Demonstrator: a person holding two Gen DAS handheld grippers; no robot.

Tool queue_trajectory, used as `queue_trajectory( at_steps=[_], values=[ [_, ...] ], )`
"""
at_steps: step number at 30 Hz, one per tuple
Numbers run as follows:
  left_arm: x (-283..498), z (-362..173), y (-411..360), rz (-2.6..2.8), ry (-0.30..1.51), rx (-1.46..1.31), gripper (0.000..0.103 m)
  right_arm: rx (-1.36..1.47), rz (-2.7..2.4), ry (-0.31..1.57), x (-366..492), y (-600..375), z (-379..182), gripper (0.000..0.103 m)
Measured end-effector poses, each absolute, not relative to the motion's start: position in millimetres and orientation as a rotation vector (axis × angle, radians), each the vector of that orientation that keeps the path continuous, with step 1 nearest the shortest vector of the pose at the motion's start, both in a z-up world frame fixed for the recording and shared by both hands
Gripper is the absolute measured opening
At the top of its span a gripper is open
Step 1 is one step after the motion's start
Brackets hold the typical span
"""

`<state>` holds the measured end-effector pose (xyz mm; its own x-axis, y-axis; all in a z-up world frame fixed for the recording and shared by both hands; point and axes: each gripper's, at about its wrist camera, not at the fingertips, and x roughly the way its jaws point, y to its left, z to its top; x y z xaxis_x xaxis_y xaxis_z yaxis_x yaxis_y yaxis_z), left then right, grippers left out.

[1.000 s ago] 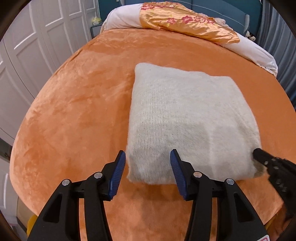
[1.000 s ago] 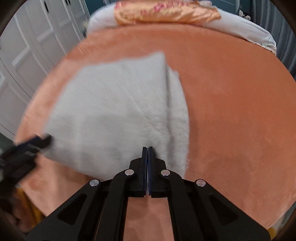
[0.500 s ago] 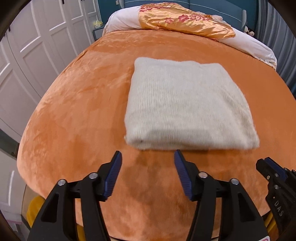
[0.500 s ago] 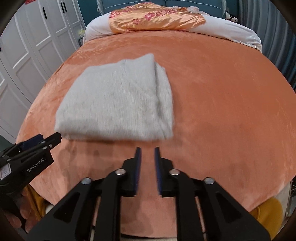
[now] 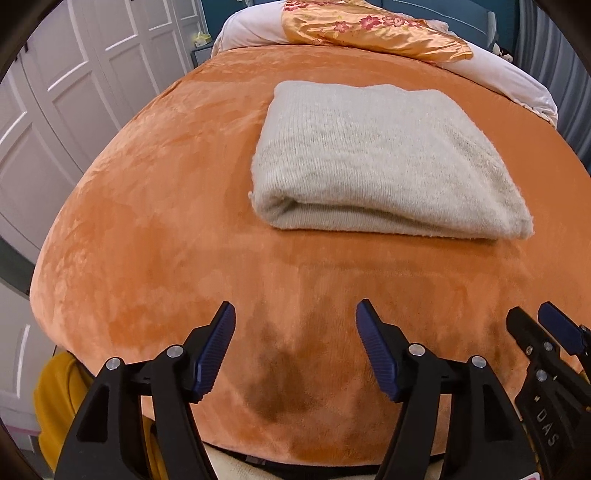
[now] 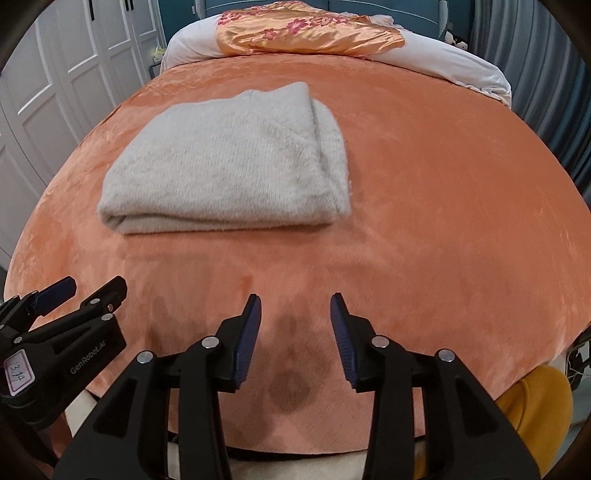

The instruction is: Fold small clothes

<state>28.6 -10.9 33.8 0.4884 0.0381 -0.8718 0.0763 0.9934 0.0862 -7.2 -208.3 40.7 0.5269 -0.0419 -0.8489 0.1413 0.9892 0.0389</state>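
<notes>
A cream knitted garment (image 5: 376, 155) lies folded in a thick rectangle on the orange bed cover (image 5: 155, 206); it also shows in the right wrist view (image 6: 236, 166). My left gripper (image 5: 295, 332) is open and empty, well back from the garment near the bed's front edge. My right gripper (image 6: 295, 325) is open and empty, also back from the garment. Each gripper shows in the other's view: the right one at the lower right (image 5: 543, 328), the left one at the lower left (image 6: 81, 295).
An orange flowered quilt (image 6: 306, 33) and white bedding (image 6: 461, 70) lie at the head of the bed. White wardrobe doors (image 5: 74, 92) stand to the left. Yellow things sit below the bed's front edge (image 6: 535, 406).
My right gripper opened and let go of the garment's near edge. Both grippers drew back toward the front edge of the bed. The folded garment stays put.
</notes>
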Motion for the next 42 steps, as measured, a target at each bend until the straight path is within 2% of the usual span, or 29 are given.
queue_trajectory(
  at_steps=[3,14,42],
  values=[
    [24,30,-12,-0.012,1.051,0.121,0.071,0.111,-0.114,1.008,-12,-205,35,0.047],
    [14,20,-13,-0.028,1.038,0.109,0.071,0.092,-0.113,1.016,-18,-196,22,0.049],
    [19,18,-16,-0.011,1.016,0.106,0.07,0.097,-0.117,1.003,-16,-196,19,0.05]
  ],
)
